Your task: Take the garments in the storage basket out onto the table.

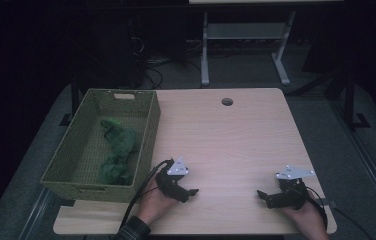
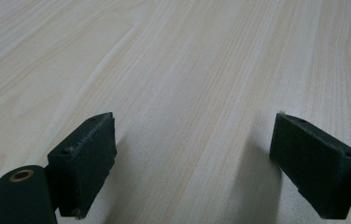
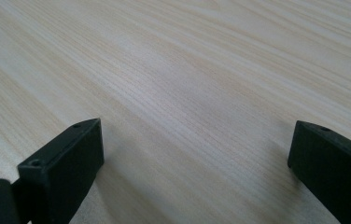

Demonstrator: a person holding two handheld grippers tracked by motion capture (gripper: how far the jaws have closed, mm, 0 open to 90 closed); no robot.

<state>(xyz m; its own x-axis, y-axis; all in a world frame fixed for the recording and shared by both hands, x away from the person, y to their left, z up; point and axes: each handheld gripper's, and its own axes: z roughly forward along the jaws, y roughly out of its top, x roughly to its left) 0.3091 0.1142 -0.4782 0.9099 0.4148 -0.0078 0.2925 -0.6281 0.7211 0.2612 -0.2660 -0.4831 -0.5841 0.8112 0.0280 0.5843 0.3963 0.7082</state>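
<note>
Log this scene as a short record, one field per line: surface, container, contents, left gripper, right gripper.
surface: light wooden table with a round hole near its far edge
container: green woven basket at the table's left side
contents: green leafy bundle lying inside the basket
left gripper: left gripper at the near edge, right of the basket, jaws open, nothing between them
right gripper: right gripper at the near right, jaws open, nothing between them
</note>
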